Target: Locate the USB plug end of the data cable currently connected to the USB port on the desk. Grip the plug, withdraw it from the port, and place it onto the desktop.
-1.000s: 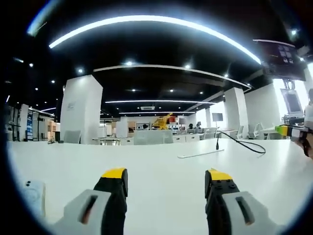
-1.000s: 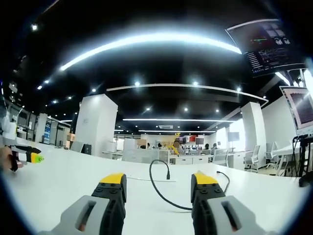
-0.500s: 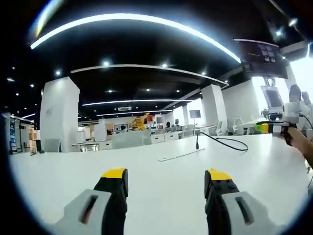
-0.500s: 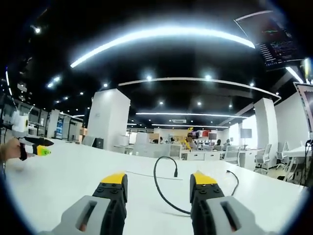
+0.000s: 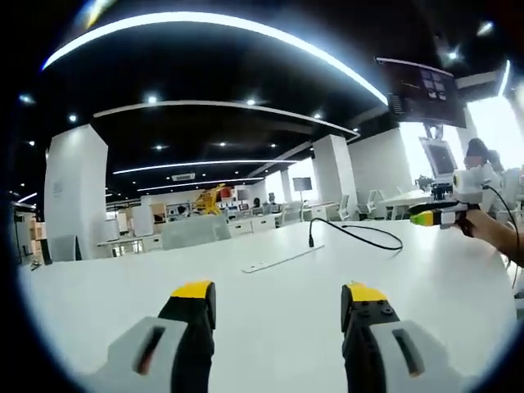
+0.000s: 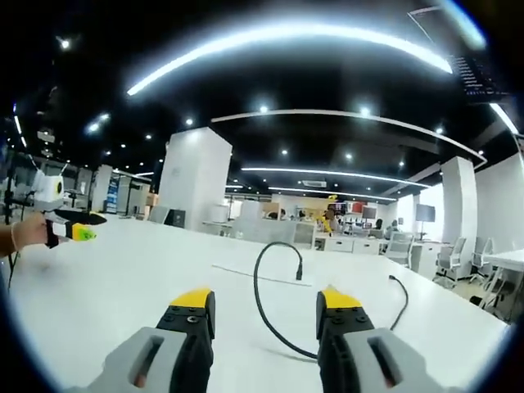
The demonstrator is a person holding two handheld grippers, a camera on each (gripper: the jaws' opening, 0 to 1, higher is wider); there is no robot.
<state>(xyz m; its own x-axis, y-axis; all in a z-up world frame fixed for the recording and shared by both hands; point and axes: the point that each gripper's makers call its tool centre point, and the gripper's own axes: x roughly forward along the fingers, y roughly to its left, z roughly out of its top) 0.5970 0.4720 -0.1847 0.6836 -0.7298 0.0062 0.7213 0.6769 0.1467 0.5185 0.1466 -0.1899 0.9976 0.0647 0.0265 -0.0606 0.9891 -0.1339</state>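
Rising from the bottom of the left gripper view, the left claw (image 5: 277, 299) stands spread wide, its two yellow-tipped jaws well apart with nothing between them and nothing touching them but air above the white worktop (image 5: 106, 295). Farther out on that worktop lies one flat white strip (image 5: 282, 258), and at its far end one black data cable (image 5: 364, 237) stands up at its plug end (image 5: 311, 240), then arches away to the right in a loop that comes back down onto the surface. Whether the plug sits in a port there is too small to tell. At the right edge a hand (image 5: 490, 229) holds the right claw (image 5: 420, 219), green-tipped and pointing left above the worktop; how far its jaws are parted cannot be read from this side. One dark screen (image 5: 422, 80) hangs overhead to the right.

Seen from the right gripper view, the right claw (image 6: 264, 303) is likewise spread, both jaws apart and empty. One data cable (image 6: 266, 307) curls up between and beyond them, its plug end (image 6: 299, 270) hanging down over the pale strip (image 6: 250, 274); a second loose end (image 6: 393, 282) lies to the right. At the left edge a hand (image 6: 29, 232) holds the left claw (image 6: 82, 233) out over the worktop (image 6: 98, 286).
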